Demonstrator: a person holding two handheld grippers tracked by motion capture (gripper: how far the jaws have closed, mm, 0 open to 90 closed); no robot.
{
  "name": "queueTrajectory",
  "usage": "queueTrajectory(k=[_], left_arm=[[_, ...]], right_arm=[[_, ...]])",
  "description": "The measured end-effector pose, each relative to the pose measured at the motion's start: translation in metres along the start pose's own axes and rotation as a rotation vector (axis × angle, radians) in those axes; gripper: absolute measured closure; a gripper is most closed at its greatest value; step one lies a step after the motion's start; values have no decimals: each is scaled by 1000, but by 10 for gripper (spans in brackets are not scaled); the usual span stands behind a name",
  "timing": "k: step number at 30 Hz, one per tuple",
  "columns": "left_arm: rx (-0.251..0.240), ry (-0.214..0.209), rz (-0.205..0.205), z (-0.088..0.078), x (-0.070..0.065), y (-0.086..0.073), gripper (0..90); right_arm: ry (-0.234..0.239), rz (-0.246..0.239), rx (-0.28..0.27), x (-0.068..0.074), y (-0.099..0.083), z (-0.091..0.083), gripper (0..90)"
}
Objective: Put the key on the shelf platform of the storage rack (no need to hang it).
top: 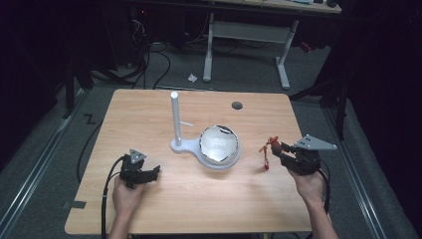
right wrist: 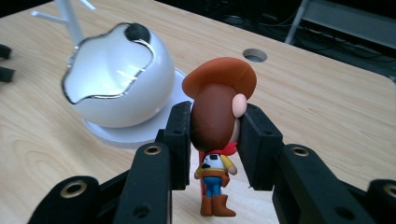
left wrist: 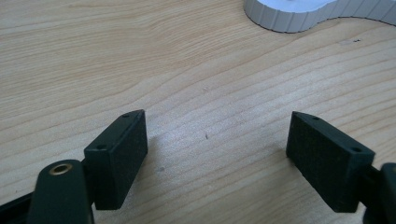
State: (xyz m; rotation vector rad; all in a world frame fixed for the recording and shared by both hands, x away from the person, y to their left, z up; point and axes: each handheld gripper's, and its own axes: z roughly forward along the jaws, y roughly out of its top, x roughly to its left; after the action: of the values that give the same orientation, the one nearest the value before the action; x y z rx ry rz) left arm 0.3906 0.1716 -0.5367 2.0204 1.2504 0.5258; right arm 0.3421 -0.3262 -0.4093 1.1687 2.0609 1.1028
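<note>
The right gripper (right wrist: 215, 140) has its two black pads closed on the head of a small cowboy figure (right wrist: 215, 135), one pad on each side, just under the brown hat. The figure hangs upright between the jaws, seen from behind: red scarf, yellow shirt, blue trousers and brown boots below the pads, with the boots clear of the table (right wrist: 327, 107). In the high view the same gripper (top: 276, 148) sits at the right side of the table, held in the person's right hand (top: 309, 185), and the figure (top: 268, 152) shows as a small red-brown shape at the jaw tips, to the right of the bowl.

The left gripper (left wrist: 215, 154) stands wide open with nothing between its pads, only bare wood under them. In the high view it (top: 149, 173) rests low over the near left part of the table in the left hand (top: 127, 195), well apart from the figure.

Between the two grippers stands a white, shiny bowl (top: 219, 143) with a wavy chrome rim, tilted on a white base (top: 185, 147). A white post (top: 175, 117) rises upright from the left end of that base, with a thin peg sticking out sideways. A dark round hole (top: 237, 105) lies in the tabletop beyond the bowl.
</note>
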Motion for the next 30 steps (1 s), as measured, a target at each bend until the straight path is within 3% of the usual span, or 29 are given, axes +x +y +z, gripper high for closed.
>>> queueTrajectory(k=[6,7,13,22,30], left_arm=[[0,1,1,0,0,0,210],[0,1,1,0,0,0,210],[1,0,0,0,0,0,211],[0,0,0,0,0,0,211],[1,2,2,0,0,0,208]], right_arm=[[53,-1,-1,4,11,-9,672],[75,-4,-19,5,15,-13,671],[104,-15,-57,12,25,-25,672],[153,-20,-83,21,35,-32,672],[216,-47,-119,33,59,-35,671]])
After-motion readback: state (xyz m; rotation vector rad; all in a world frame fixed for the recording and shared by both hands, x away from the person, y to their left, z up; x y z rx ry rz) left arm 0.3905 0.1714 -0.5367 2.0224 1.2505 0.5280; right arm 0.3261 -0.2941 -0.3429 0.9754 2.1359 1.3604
